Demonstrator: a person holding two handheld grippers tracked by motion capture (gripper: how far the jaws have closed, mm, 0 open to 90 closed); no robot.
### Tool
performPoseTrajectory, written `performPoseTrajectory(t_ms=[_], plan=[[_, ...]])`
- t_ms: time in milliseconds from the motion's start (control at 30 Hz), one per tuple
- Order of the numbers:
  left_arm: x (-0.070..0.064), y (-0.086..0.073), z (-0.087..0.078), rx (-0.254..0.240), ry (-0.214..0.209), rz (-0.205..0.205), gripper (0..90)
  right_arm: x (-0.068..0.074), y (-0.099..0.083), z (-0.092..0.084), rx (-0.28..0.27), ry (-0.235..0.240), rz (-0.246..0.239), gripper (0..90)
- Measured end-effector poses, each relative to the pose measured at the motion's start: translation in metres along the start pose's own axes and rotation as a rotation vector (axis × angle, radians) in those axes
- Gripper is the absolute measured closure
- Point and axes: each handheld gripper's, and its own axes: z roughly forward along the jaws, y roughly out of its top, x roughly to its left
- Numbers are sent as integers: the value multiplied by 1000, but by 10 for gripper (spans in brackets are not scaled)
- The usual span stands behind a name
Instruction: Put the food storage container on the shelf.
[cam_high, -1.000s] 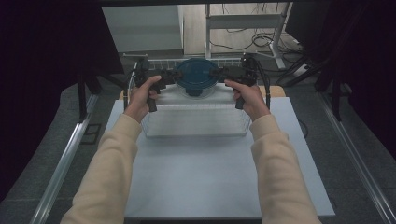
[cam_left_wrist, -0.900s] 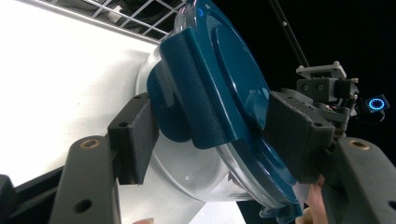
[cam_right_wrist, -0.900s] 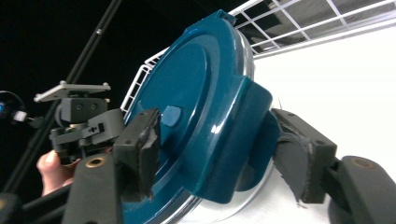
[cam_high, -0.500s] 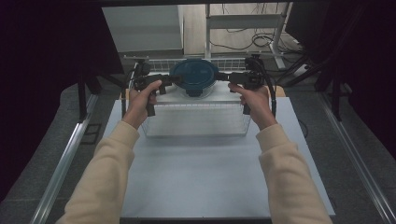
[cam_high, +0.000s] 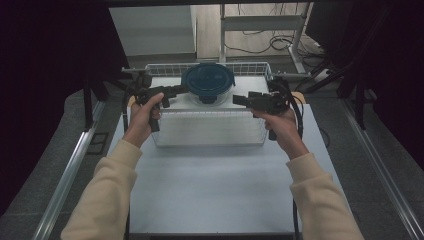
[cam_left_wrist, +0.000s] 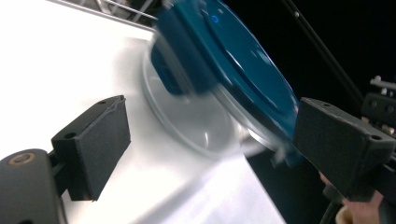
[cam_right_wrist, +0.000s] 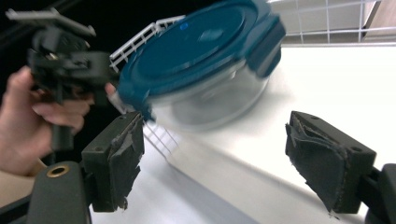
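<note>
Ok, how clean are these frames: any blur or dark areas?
High view: sharp on the table, surroundings nearly black. Left gripper view: container smeared by motion blur, pads crisp. Right gripper view: container and the far hand blurred, worn pads sharp.
</note>
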Motion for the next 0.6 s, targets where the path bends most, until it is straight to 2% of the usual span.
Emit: performPoseTrajectory(t_ms=[100, 167, 300, 367, 467, 500, 533, 567, 600], plan=[[-13, -16, -14, -8, -7, 68, 113, 5, -15, -11, 7, 1, -35, 192], [-22, -30, -22, 4, -1, 109, 115, 9, -28, -18, 13, 12, -51, 192], [-34, -66, -35, 42, 40, 176, 133, 16, -60, -33, 35, 35, -92, 190], [-37, -86, -40, 52, 69, 217, 142, 19, -78, -39, 52, 29, -121, 191], [-34, -117, -45, 64, 113, 255, 158, 18, -106, -45, 71, -9, -163, 197], [-34, -117, -45, 64, 113, 255, 168, 16, -115, -47, 70, -30, -180, 204], [-30, -131, -47, 73, 130, 262, 168, 16, -115, -47, 70, -30, -180, 204], [-21, -148, -47, 96, 156, 267, 173, 11, -134, -49, 81, -55, -189, 213], [-21, -148, -47, 96, 156, 267, 175, 11, -134, -49, 81, -55, -189, 213]])
